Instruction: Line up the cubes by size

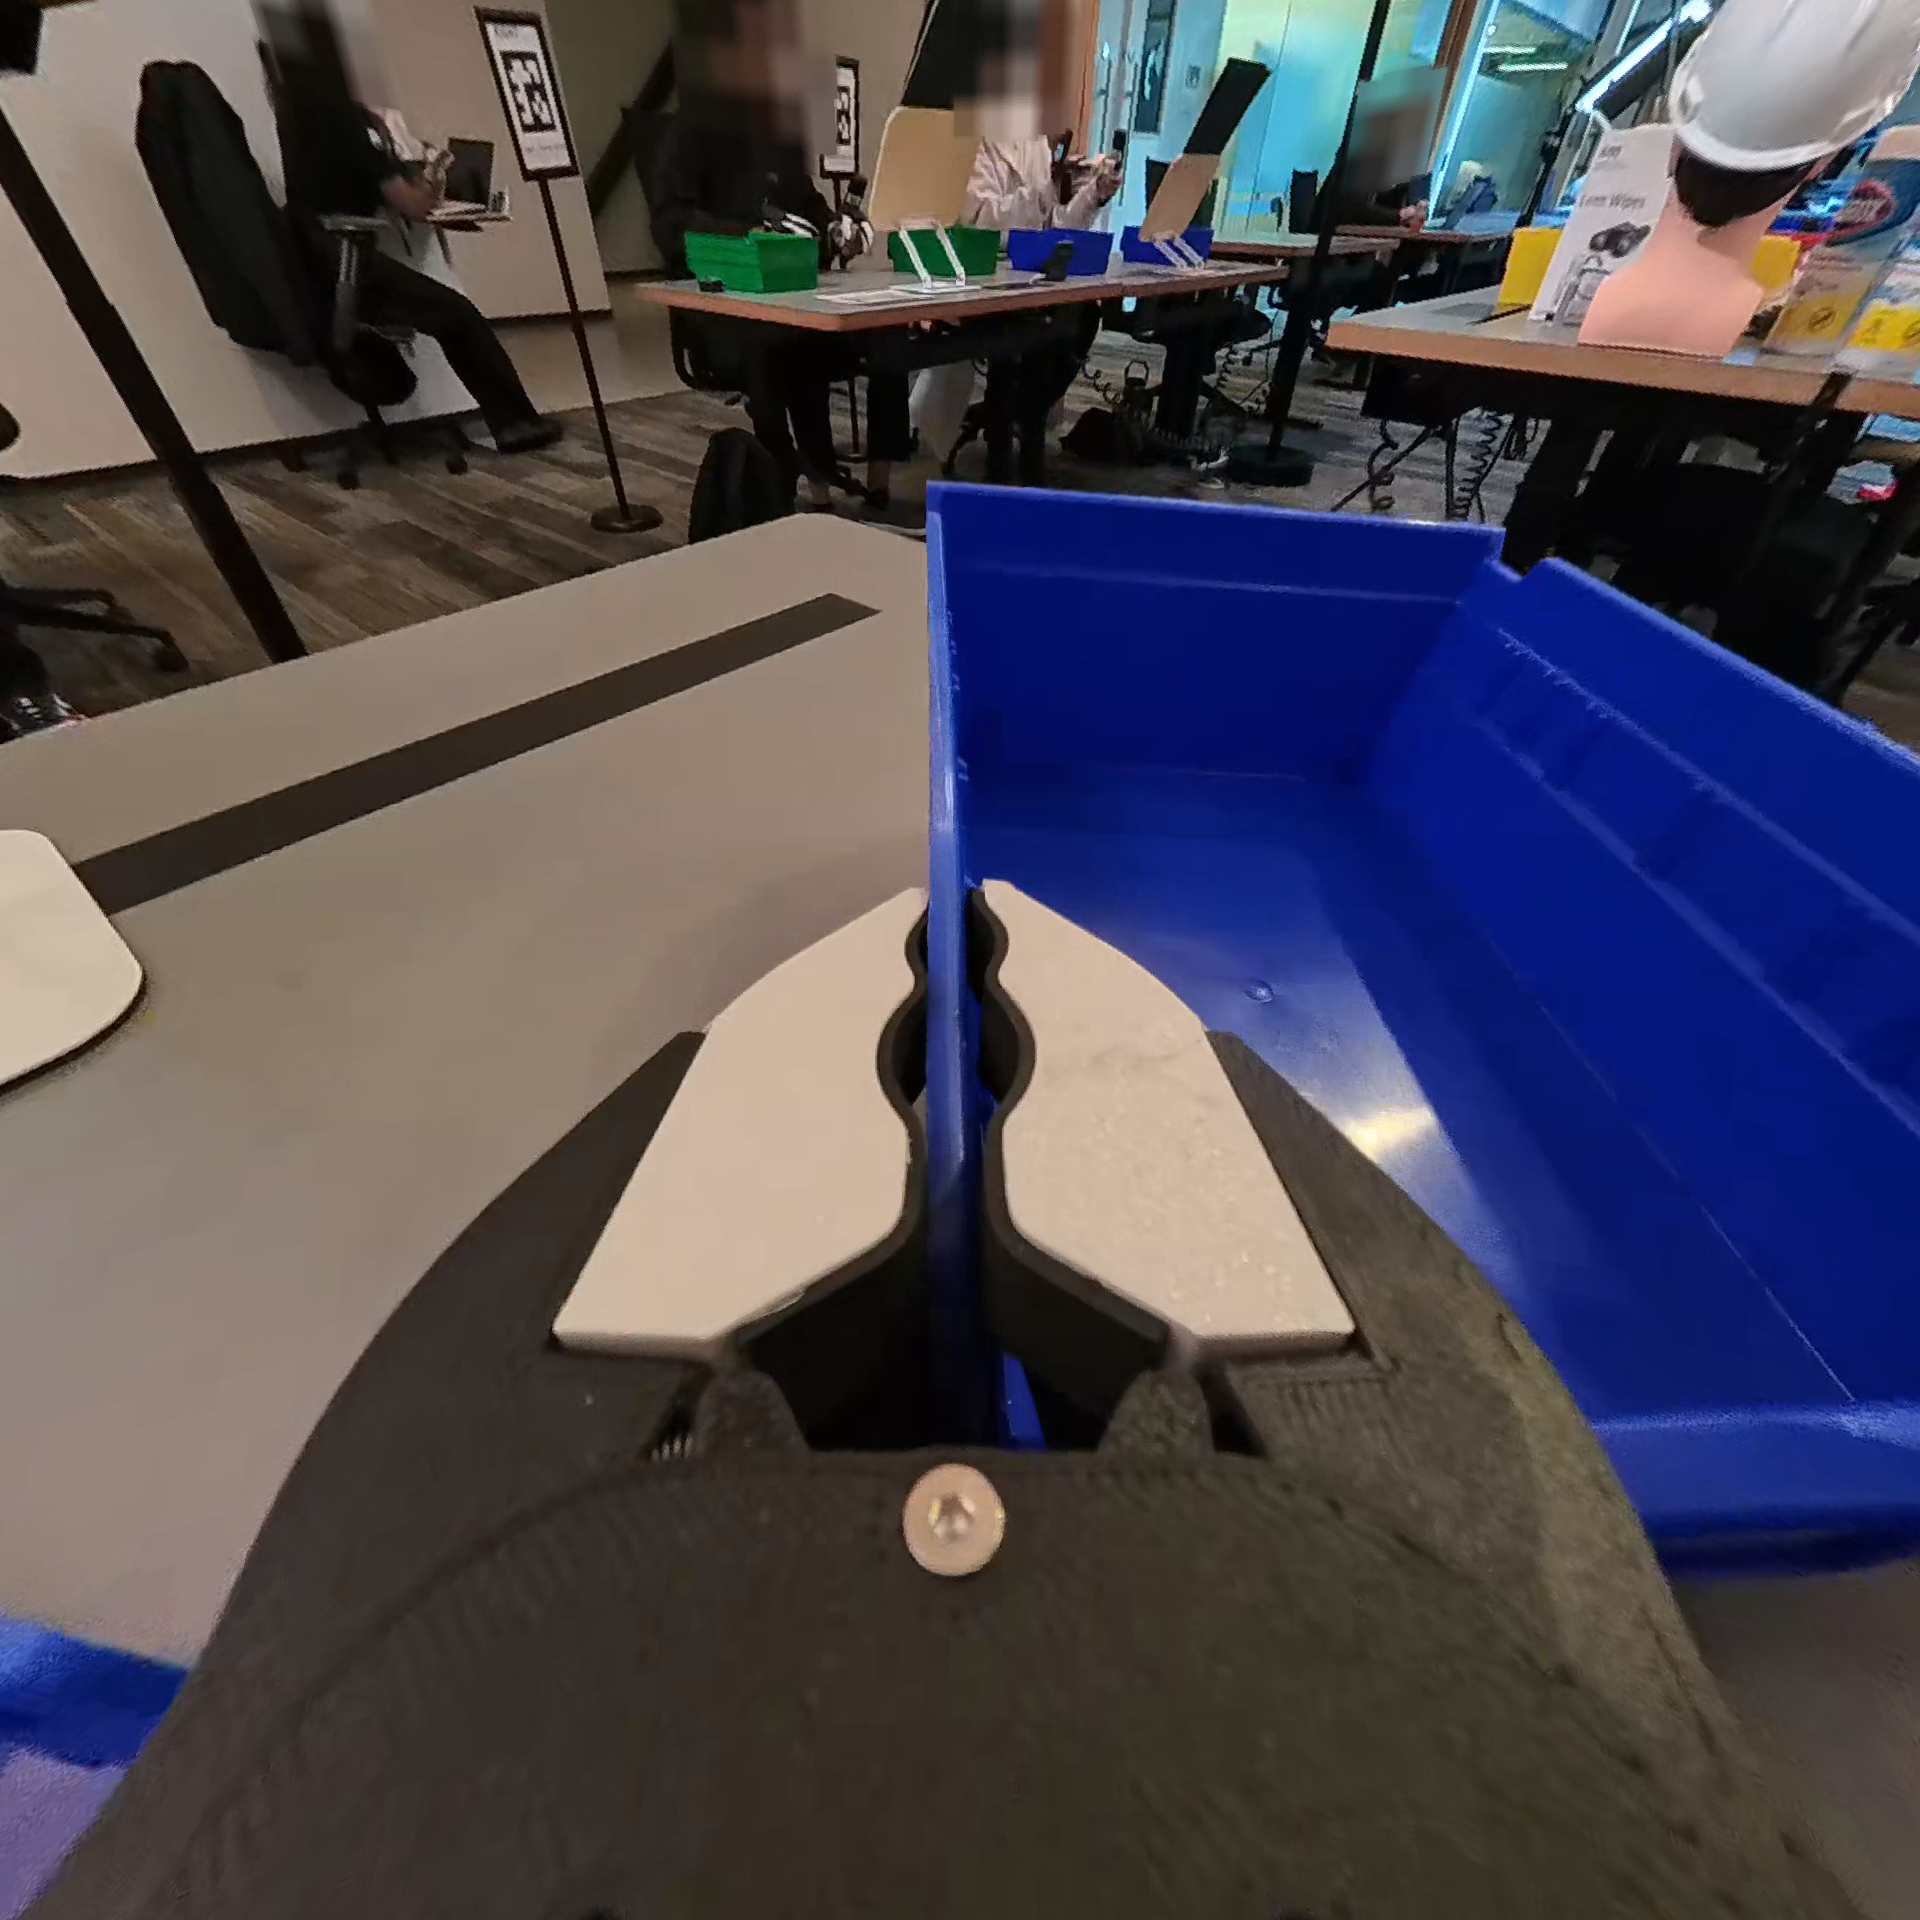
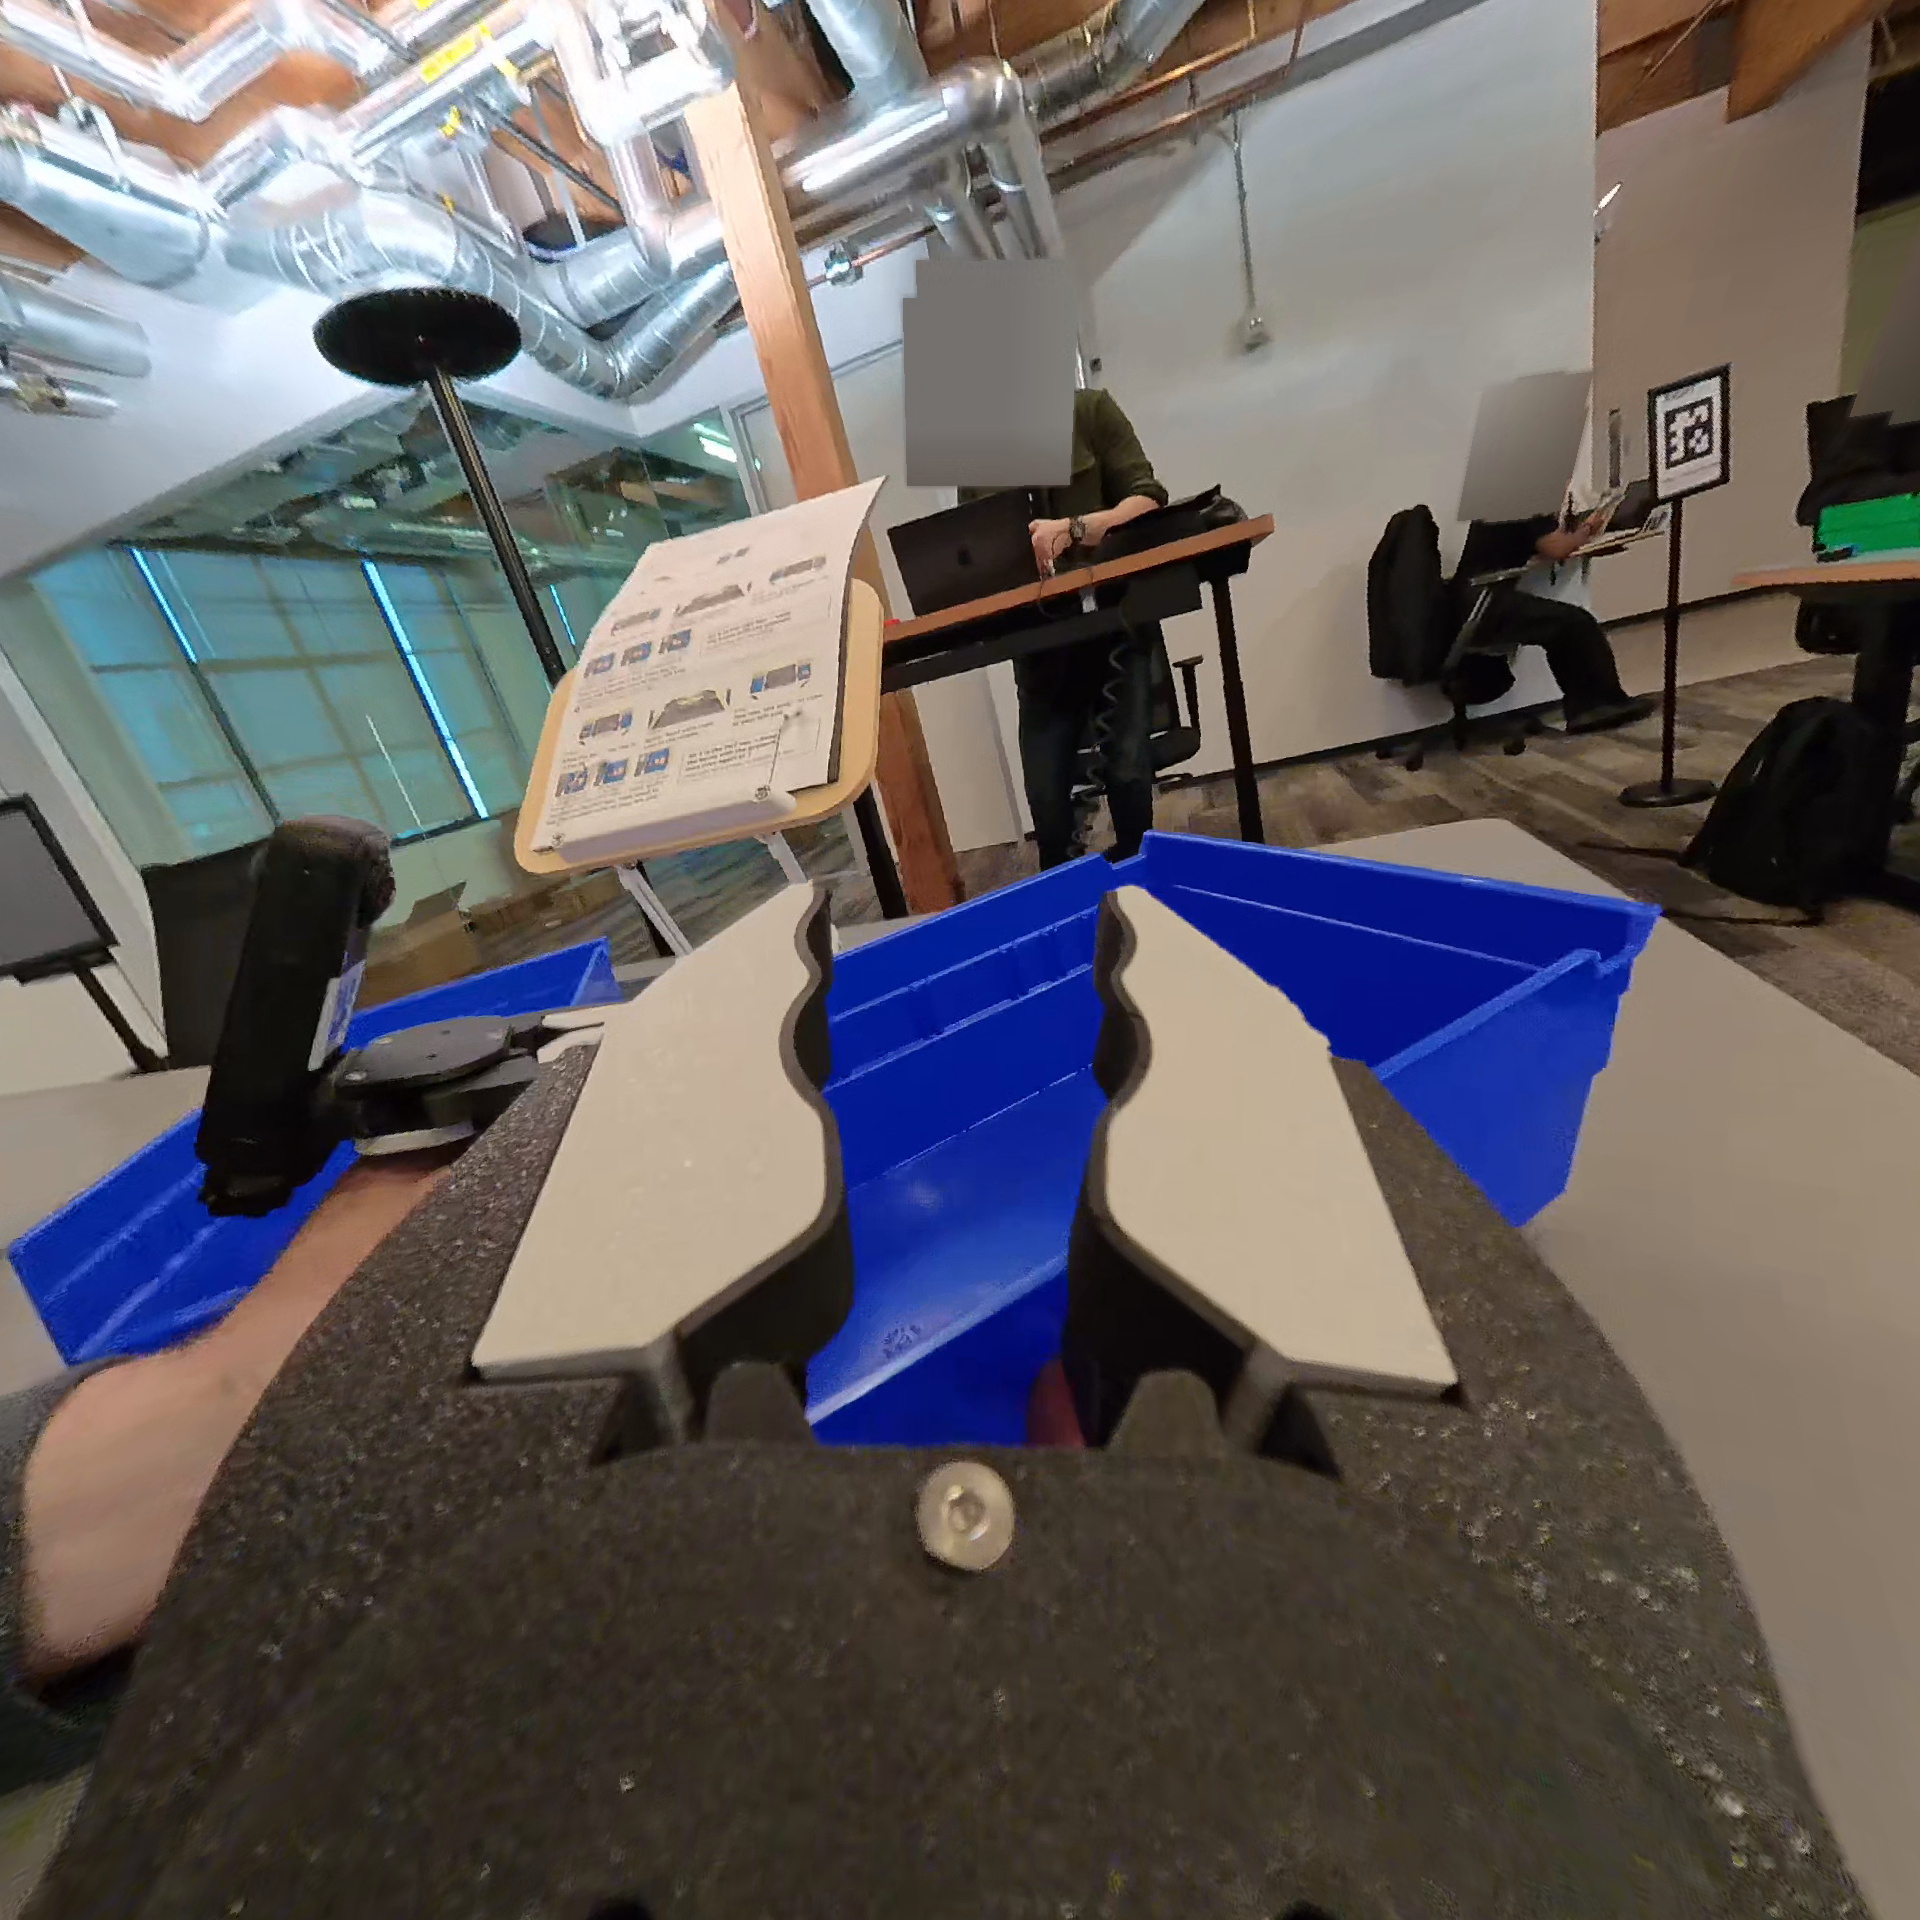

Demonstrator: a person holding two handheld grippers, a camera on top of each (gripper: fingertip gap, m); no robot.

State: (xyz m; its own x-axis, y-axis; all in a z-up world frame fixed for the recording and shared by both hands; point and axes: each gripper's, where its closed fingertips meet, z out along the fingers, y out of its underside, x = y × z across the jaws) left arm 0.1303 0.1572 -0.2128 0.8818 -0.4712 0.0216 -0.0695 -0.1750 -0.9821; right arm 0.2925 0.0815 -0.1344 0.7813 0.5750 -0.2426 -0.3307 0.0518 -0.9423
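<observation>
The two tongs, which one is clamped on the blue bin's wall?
The left tongs: shut on the blue bin wall, one finger inside, one outside. The right tongs gape open.

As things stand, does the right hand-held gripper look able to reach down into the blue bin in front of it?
Probably yes. The right hand-held gripper is open, holds nothing, and points into the blue bin, whose top is uncovered. Nothing blocks the way.
</observation>
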